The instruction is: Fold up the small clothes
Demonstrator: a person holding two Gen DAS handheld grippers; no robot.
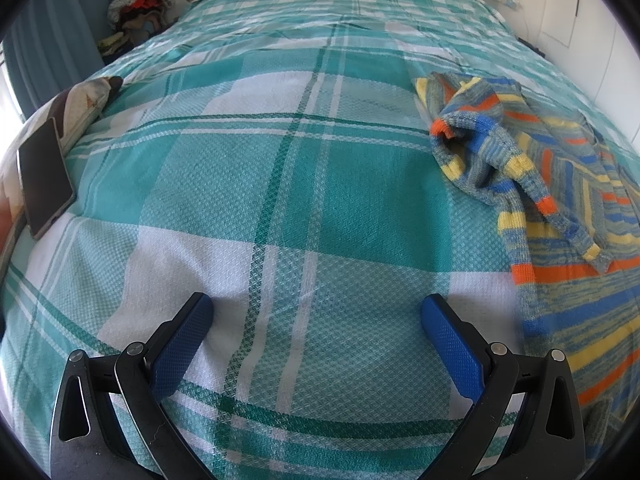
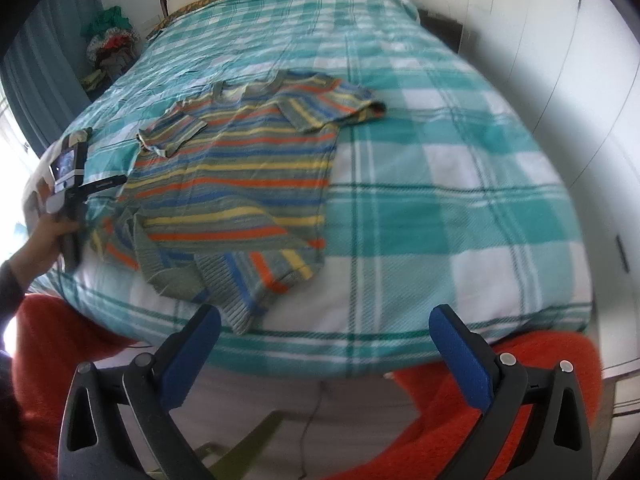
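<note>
A small striped knit sweater [image 2: 236, 176], grey-blue with orange, yellow and blue bands, lies spread on the teal plaid bedspread [image 2: 440, 200], its sleeves folded over the body and its hem rumpled near the bed's front edge. In the left wrist view the sweater [image 1: 560, 208] lies at the right, one sleeve bunched. My left gripper [image 1: 316, 312] is open and empty over bare bedspread [image 1: 280, 200], left of the sweater. It also shows in the right wrist view [image 2: 70, 184], held in a hand. My right gripper [image 2: 324, 320] is open and empty, off the bed's front edge.
A dark phone [image 1: 44, 176] rests on a patterned pillow [image 1: 86, 100] at the bed's left edge. A pile of clothes [image 1: 138, 0] stands at the far left by a blue curtain. Orange fabric [image 2: 480, 380] lies below the bed edge. White walls run along the right.
</note>
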